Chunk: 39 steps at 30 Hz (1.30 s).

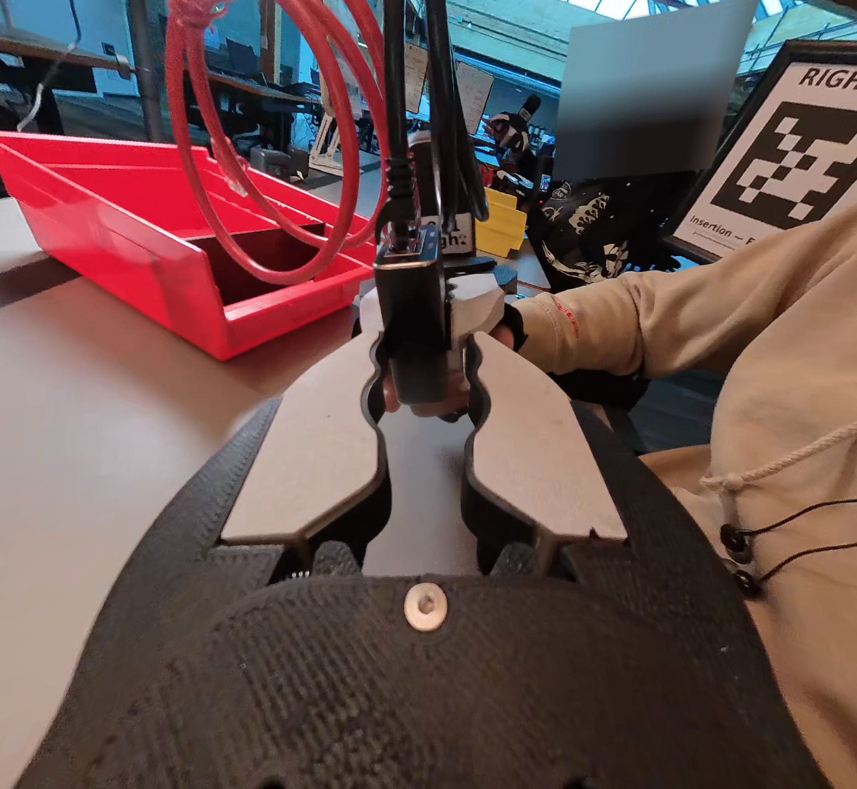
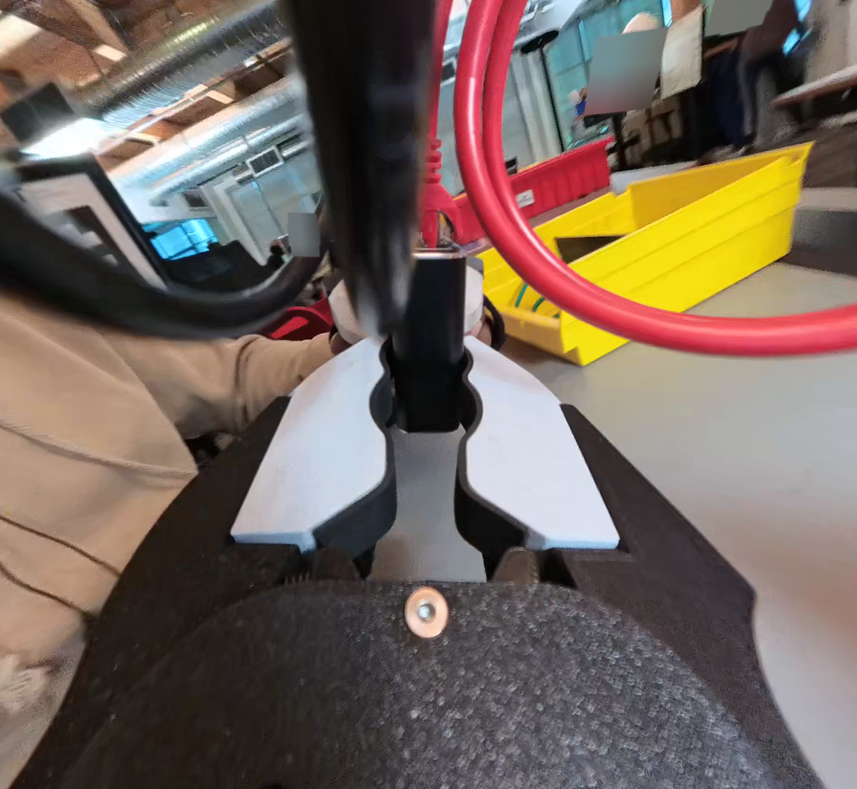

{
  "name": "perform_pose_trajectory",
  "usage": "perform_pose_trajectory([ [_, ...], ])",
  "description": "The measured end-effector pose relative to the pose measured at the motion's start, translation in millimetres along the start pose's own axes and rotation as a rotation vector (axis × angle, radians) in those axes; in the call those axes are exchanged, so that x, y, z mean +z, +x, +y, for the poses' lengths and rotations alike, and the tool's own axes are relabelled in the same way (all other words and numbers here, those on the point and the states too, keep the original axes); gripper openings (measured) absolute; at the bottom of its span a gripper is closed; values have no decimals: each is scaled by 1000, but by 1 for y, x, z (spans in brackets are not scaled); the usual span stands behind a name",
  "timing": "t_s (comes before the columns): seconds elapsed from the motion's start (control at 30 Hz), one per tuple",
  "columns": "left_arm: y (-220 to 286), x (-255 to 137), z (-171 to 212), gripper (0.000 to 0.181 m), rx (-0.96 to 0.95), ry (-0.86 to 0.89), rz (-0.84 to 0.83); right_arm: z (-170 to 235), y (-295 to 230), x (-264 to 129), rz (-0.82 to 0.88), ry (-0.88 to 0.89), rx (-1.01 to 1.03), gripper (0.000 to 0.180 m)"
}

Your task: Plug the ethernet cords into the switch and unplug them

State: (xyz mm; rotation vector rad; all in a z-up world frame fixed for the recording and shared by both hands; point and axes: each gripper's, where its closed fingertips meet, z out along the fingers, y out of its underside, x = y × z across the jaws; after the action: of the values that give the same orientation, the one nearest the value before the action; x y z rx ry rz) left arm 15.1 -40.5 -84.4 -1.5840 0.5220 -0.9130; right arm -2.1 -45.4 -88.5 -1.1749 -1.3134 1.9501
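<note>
A black switch (image 1: pixel 408 317) stands upright with its ports facing up, gripped from opposite sides by both grippers. My left gripper (image 1: pixel 424 349) is shut on its lower part. My right gripper (image 2: pixel 426 358) is shut on the switch (image 2: pixel 433 326) from the other side, and also shows in the left wrist view (image 1: pixel 473 307). A black ethernet cord (image 1: pixel 399 192) is plugged into the top port and runs upward. A red coiled ethernet cord (image 1: pixel 278 117) hangs beside it; its red plug (image 2: pixel 436 196) sits at the switch's top and looks plugged in.
A red bin (image 1: pixel 185 233) lies on the grey table at the left. A yellow bin (image 2: pixel 672 233) lies on the far side, with another red bin (image 2: pixel 556 182) behind it. A framed sign with a black-and-white marker (image 1: pixel 788 154) stands at the right. A person's beige sleeve (image 1: pixel 649 317) reaches in. My left and right fingertips are right by each other.
</note>
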Motion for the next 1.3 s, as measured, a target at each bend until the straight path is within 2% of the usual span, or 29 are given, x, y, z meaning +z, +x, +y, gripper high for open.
perform_pose_trajectory([
  [0.1, -1, -3, 2, 27, -76, -4, 26, 3, 1, 0, -33, -45, 116, 26],
  [0.27, -11, -14, -9, 24, -103, 45, -33, -10, 12, -13, 17, -29, 149, 29],
  [0.5, -28, -47, -39, 23, 21, 65, -187, -15, 40, -55, 133, -119, 146, 48],
  [0.63, -30, -58, -47, 23, 150, -19, -257, -1, 44, -87, 177, -311, 120, 56],
  [0.7, -28, -58, -46, 23, 204, -71, -275, 11, 38, -108, 196, -480, 82, 58],
  [0.83, -24, -53, -42, 23, 278, -156, -283, 21, 23, -160, 294, -799, -119, 61],
  [0.9, -22, -47, -36, 23, 313, -209, -281, -3, 24, -169, 391, -771, -248, 57],
  [1.0, -19, -34, -28, 23, 351, -275, -259, -49, 7, -136, 436, -640, -486, 59],
  [1.07, -16, -25, -25, 23, 372, -298, -234, -55, -6, -97, 402, -641, -671, 64],
  [1.17, -6, -13, -24, 23, 410, -314, -194, -44, -7, -44, 347, -701, -874, 70],
  [1.23, 1, -8, -25, 23, 431, -304, -175, -29, 4, -19, 305, -740, -931, 68],
  [1.3, 8, -8, -28, 23, 439, -274, -160, -13, 5, 3, 211, -719, -913, 52],
])
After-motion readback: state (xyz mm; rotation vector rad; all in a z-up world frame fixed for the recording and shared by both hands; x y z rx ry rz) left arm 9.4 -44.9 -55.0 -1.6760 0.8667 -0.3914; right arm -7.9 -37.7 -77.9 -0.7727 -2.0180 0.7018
